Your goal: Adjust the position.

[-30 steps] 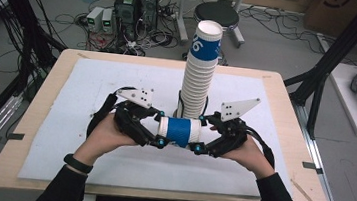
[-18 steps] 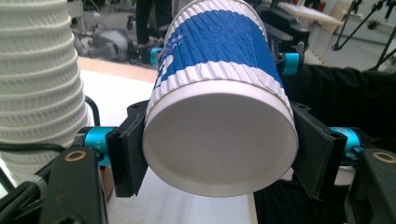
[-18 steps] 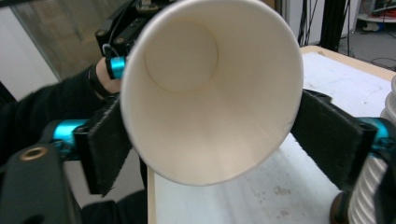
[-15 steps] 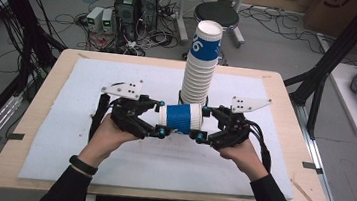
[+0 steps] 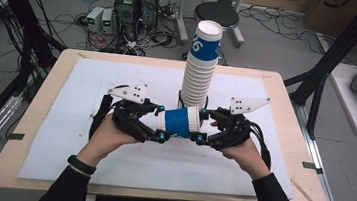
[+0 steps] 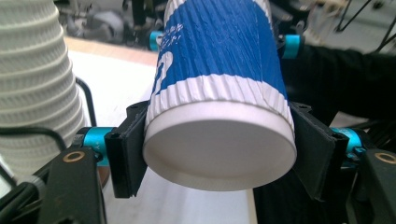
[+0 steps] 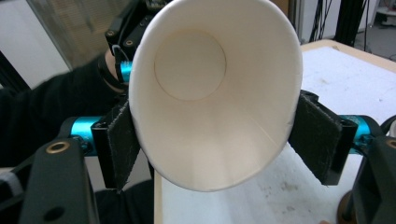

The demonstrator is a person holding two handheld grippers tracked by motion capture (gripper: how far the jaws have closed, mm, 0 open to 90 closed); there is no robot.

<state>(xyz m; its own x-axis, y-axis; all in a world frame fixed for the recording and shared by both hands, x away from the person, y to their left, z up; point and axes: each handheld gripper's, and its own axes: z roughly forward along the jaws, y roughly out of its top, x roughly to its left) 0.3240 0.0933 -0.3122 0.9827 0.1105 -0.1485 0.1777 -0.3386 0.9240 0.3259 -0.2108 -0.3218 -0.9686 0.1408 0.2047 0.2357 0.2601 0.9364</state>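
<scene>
Both hands have drifted a bit up the desk (image 5: 34,166) since the earlier frames, carrying the cup (image 5: 179,122) closer to the stack of cups (image 5: 199,72). From the high view the cup lies sideways in the air between the left gripper (image 5: 156,123) and right gripper (image 5: 205,126), just in front of the stack's base.

Left gripper view: jaws clamped on the cup's closed bottom end (image 6: 219,154), stack just beside it.

Right gripper view: jaws pinch the open rim (image 7: 215,93), squashing it slightly oval.

Looks like one cup is freed and held at both ends; probably it's mid-handover, hard to say. Setting it down remains.
</scene>
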